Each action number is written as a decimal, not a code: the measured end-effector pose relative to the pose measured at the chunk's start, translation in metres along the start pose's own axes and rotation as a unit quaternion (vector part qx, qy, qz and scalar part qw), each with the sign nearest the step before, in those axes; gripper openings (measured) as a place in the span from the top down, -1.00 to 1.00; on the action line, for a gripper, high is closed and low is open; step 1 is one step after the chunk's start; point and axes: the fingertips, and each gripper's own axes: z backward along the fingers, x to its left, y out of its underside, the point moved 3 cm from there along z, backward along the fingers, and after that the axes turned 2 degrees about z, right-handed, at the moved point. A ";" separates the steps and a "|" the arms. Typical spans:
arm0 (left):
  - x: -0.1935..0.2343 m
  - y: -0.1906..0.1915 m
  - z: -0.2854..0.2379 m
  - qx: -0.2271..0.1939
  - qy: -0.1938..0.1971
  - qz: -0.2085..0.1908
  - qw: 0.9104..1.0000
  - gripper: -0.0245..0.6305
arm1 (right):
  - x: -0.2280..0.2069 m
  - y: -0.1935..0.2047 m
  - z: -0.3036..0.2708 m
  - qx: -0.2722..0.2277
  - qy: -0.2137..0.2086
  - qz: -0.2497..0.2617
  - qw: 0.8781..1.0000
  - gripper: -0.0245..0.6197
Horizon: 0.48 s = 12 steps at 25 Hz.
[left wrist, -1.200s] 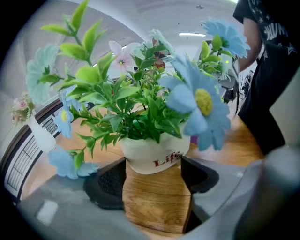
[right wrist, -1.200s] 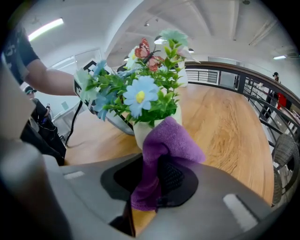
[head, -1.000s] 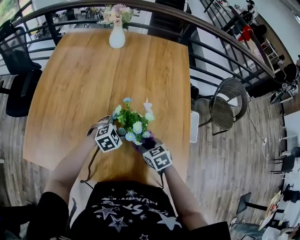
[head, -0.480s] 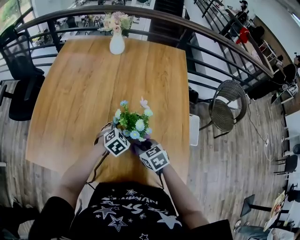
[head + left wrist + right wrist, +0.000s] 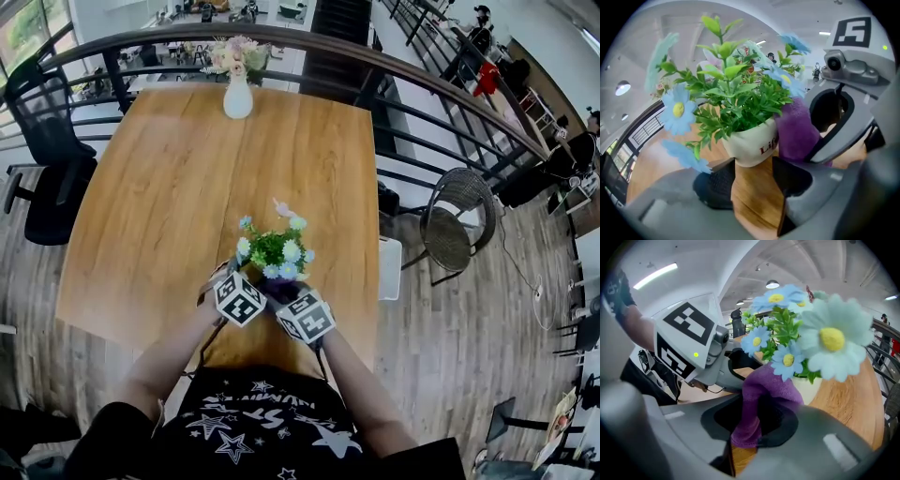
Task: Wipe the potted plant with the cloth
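A wooden desk (image 5: pixel 169 187) stands against a curved dark railing (image 5: pixel 427 103) above a plank floor (image 5: pixel 450 328). A black office chair (image 5: pixel 52 187) is at its left side and a wicker chair (image 5: pixel 457 217) off to the right. A white vase (image 5: pixel 237 97) of pale flowers stands at the far edge. Close to the near edge, just in front of the person, both tools meet.

The left tool (image 5: pixel 753 165) has just been closing its jaws with the foot of the white pot (image 5: pixel 752 140) between them. They now stand at a middling width, and their tips touch the pot's base on either side. The right tool (image 5: pixel 757 420) is clamped on a purple cloth (image 5: pixel 764 385). The cloth rises out from between its jaws and lies against the pot's side, right beside one jaw of the left tool.

The potted plant (image 5: pixel 275 251) stands upright on the desk, its green leaves and light blue daisies spreading above both tools. The two tools sit side by side, almost touching, at the plant's near side.
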 end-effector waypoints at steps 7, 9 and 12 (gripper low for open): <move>-0.001 0.002 0.011 -0.012 -0.018 0.020 1.000 0.14 | -0.002 0.003 0.008 -0.009 -0.001 0.010 1.000 0.66; 0.000 0.007 0.021 -0.021 -0.024 0.056 0.998 0.14 | -0.002 0.006 0.015 -0.014 -0.001 0.010 1.000 0.66; -0.004 0.013 0.040 -0.049 -0.029 0.112 0.992 0.14 | -0.006 0.015 0.026 -0.020 0.000 0.006 1.000 0.66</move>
